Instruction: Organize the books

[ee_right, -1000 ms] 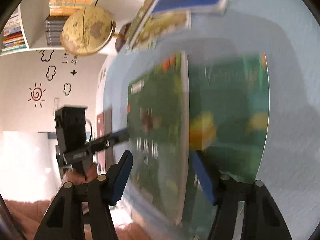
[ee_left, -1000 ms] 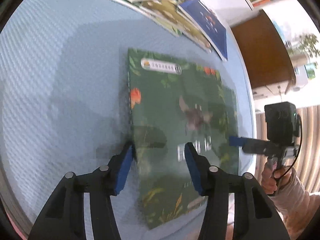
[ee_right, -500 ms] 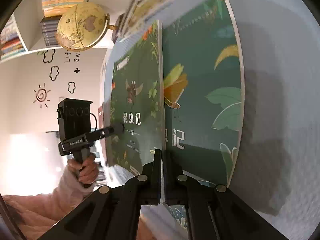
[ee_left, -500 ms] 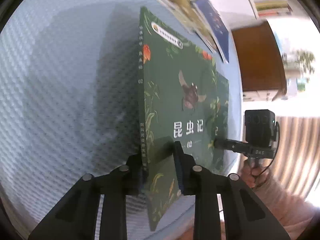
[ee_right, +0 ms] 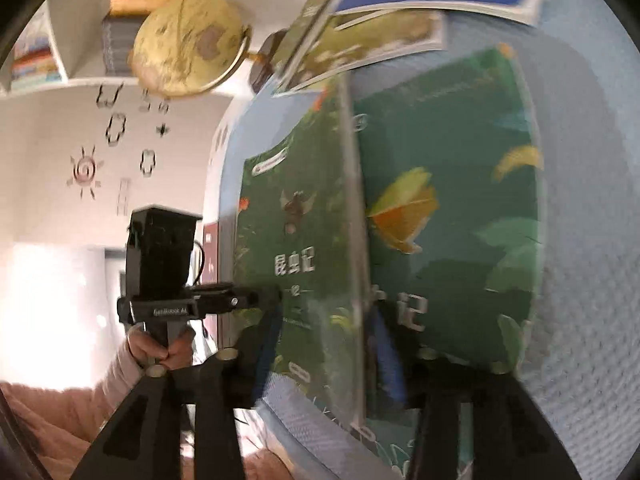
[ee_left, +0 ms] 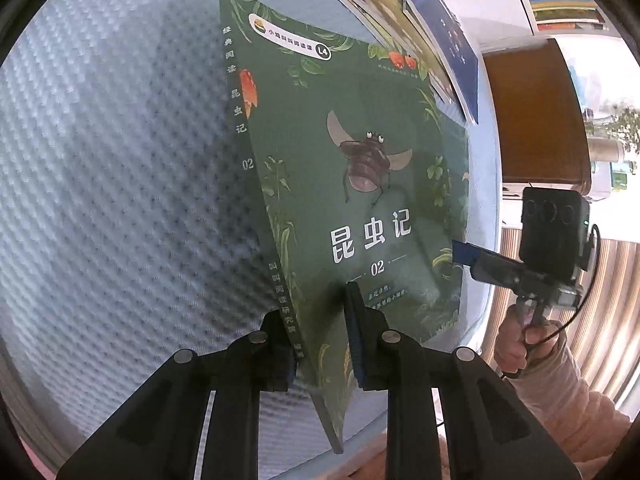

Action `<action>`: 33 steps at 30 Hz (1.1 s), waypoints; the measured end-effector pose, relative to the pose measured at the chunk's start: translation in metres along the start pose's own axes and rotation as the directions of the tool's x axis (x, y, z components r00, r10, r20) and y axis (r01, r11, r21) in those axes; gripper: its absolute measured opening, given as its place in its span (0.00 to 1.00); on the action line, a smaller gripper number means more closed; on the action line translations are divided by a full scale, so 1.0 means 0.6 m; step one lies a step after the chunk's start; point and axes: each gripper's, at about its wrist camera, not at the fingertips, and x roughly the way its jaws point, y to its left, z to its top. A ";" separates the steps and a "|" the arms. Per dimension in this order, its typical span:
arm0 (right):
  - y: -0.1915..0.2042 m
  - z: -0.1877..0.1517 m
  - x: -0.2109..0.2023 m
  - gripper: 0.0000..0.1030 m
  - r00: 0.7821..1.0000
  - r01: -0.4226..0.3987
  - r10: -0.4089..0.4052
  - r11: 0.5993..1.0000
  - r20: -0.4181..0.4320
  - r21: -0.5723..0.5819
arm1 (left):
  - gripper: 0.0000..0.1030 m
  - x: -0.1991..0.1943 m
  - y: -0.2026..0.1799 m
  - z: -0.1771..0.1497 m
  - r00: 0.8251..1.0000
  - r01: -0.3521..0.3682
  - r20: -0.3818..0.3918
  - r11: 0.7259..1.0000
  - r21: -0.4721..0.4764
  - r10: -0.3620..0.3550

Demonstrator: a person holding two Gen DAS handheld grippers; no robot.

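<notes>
blue mat (ee_left: 120, 200) w/ loose book pile (ee_left: 400, 4) beyond green book (ee_left: 360, 160)

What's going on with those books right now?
Left gripper shut on green beetle book, tilted up. Right gripper, jaws opening, straddles its edge. Butterfly book flat beneath.

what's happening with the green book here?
A person works two handheld grippers over a blue-covered table. The left gripper is clamped on the lower spine edge of the green beetle-cover book, tipping it up off a second green book lying flat. The right gripper is opening, its fingers straddling the raised book's edge without pressing it. More books lie piled behind.
</notes>
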 end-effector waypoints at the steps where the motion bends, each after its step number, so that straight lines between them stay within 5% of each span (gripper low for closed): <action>1: 0.005 0.001 0.002 0.51 1.000 0.014 -0.015 1.000 -0.002 -0.018 | 0.21 0.003 -0.003 0.001 1.000 -0.001 0.001 1.000 0.000 0.001; 8: 0.005 0.029 0.026 0.51 0.997 -0.056 0.055 0.998 -0.045 -0.027 | 0.21 -0.013 0.015 -0.005 1.000 0.000 0.017 1.000 -0.026 0.000; 12: 0.018 0.020 0.005 0.44 0.949 -0.300 0.296 0.954 -0.107 -0.018 | 0.21 -0.015 0.016 -0.009 1.000 -0.005 0.026 1.000 -0.026 0.005; 15: 0.021 0.012 0.034 0.43 0.971 -0.183 0.175 0.982 -0.162 -0.041 | 0.22 -0.014 0.012 -0.010 1.000 -0.014 0.025 1.000 -0.027 0.014; 18: 0.013 0.021 0.076 0.31 0.979 -0.122 0.119 0.992 -0.163 -0.008 | 0.23 -0.017 0.015 -0.012 1.000 -0.011 0.019 0.999 -0.053 0.012; 22: 0.028 0.023 0.054 0.32 0.995 -0.004 0.000 0.999 -0.097 -0.044 | 0.31 -0.037 0.005 -0.025 0.994 -0.103 0.018 0.992 -0.074 0.104; 24: 0.024 0.021 0.034 0.43 0.993 0.076 -0.080 0.996 -0.083 -0.056 | 0.31 -0.042 0.005 -0.036 0.988 -0.153 0.018 0.986 -0.063 0.154; 28: -0.003 0.028 0.018 0.44 0.997 0.036 -0.036 0.999 -0.072 0.003 | 0.31 -0.052 0.027 -0.041 0.986 -0.164 0.007 0.979 -0.121 0.166; 33: 0.002 0.037 0.034 0.44 0.997 0.010 -0.011 1.000 -0.081 -0.006 | 0.29 -0.055 0.029 -0.045 0.966 -0.260 -0.018 0.959 -0.111 0.260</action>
